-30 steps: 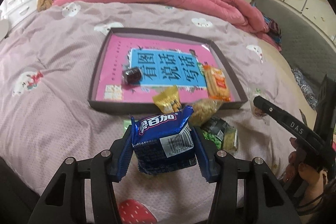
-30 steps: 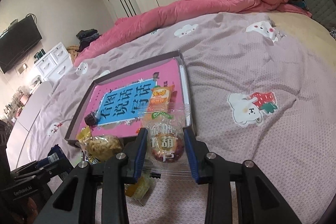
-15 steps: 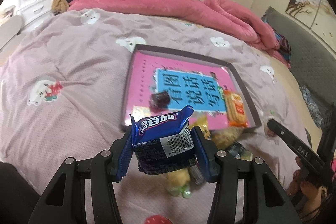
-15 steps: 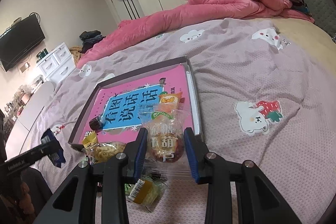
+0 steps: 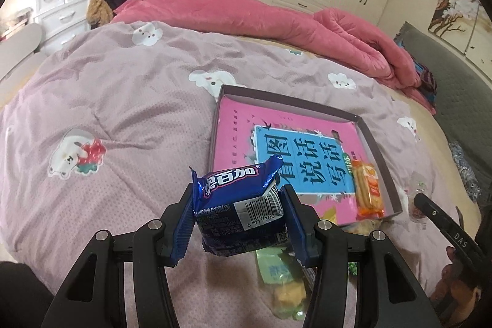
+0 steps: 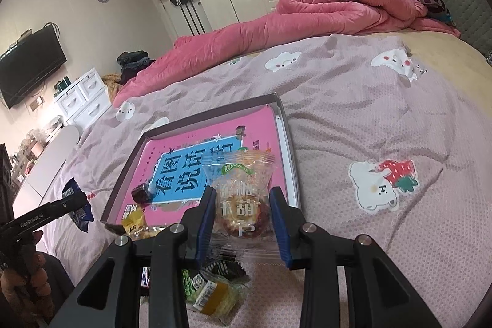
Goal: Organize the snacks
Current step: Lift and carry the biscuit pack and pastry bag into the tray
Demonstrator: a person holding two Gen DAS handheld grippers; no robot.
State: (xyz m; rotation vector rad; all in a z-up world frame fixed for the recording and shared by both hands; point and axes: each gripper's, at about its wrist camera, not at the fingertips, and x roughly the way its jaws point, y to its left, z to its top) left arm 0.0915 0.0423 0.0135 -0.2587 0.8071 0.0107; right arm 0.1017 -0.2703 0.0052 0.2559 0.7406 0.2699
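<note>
My left gripper (image 5: 238,223) is shut on a blue cookie pack (image 5: 240,211), held above the bedspread just left of the tray's near corner. The shallow dark tray (image 5: 373,140) has a pink and blue printed floor; an orange cracker pack (image 5: 367,189) lies at its right side. My right gripper (image 6: 243,215) is shut on a clear bag with a round brown pastry (image 6: 241,205), over the tray's near right edge (image 6: 290,162). A small dark candy (image 6: 142,193) lies in the tray. The blue pack (image 6: 77,206) also shows at far left in the right wrist view.
Loose snacks lie on the bed before the tray: a yellow pack (image 6: 133,219), green and yellow wrapped pieces (image 6: 215,294) and a pale green pack (image 5: 278,272). A pink quilt (image 5: 276,26) is heaped at the back. White drawers (image 5: 63,8) stand left of the bed.
My left gripper has carried the blue pack leftward, away from the snack pile, so the tray now sits to its right. The right gripper has stayed nearly still with the pastry bag.
</note>
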